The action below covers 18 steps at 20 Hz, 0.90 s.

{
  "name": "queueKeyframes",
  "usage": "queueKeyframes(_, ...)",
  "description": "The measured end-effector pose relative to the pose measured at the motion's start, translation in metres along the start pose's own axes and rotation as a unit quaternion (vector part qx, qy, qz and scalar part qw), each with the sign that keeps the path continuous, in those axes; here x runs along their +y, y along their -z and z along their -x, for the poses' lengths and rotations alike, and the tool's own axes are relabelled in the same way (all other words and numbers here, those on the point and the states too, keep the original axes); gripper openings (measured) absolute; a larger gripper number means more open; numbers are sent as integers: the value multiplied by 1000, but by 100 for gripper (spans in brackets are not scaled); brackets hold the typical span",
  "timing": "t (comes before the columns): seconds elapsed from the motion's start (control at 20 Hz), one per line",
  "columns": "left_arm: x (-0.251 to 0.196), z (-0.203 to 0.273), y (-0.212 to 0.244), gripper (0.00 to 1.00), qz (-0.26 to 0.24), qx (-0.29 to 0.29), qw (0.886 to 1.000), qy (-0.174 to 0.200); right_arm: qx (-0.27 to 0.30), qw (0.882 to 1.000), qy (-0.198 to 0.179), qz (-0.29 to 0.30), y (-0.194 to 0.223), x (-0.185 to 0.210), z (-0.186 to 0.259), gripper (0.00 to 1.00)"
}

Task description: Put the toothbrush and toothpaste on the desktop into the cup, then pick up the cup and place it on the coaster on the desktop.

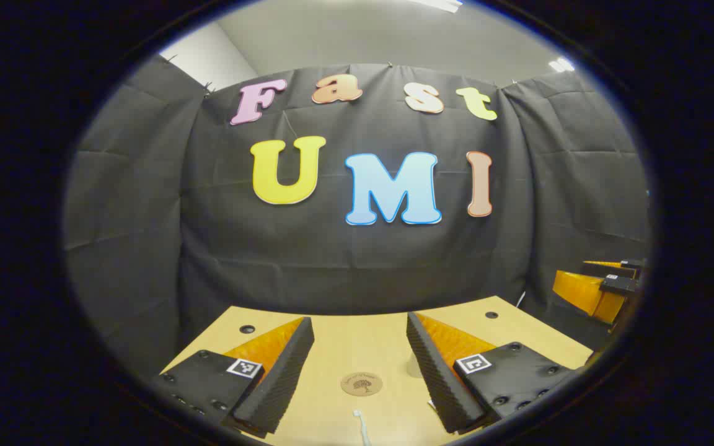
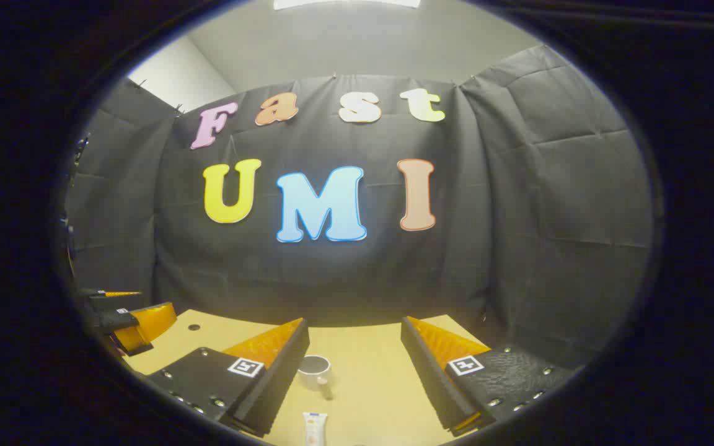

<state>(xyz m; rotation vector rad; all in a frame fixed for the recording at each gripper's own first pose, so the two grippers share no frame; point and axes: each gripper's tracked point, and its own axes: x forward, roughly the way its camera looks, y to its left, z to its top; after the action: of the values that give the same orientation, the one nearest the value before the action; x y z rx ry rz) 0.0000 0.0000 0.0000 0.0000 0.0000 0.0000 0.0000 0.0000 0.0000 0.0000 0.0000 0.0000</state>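
Observation:
In the left gripper view my left gripper [image 1: 360, 328] hangs open above the wooden desktop [image 1: 357, 347]. A round brown coaster [image 1: 361, 384] lies on the desk between its fingers, and the white toothbrush [image 1: 361, 424] tip shows just nearer, at the bottom edge. In the right gripper view my right gripper [image 2: 355, 331] is open with nothing held. A white cup [image 2: 315, 370] stands on the desk near its left finger. The white toothpaste tube [image 2: 314, 428] lies nearer, at the bottom edge. Each gripper shows at the far side of the other's view.
The right gripper [image 1: 599, 288] shows far right in the left gripper view; the left gripper [image 2: 127, 322] shows far left in the right gripper view. Small round holes [image 1: 246, 329] mark the desk's back corners. Black cloth walls close the booth behind the desk.

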Motion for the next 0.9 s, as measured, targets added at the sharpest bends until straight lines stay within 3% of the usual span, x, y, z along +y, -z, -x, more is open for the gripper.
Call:
queueKeyframes(0.2, -6, -8, 13, 98, -1, 16, 1000, -3, 28, 999, -34, 9, 18, 18, -9, 92)
queueKeyframes(0.55, -14, -24, 25, 98, 0, 32, 999, 6, 66, 996, -60, 15, 42, 36, -25, 93)
queueKeyframes(0.9, -15, -41, 81, 98, 8, 113, 993, 12, 181, 981, -73, 16, 103, 46, -37, 93)
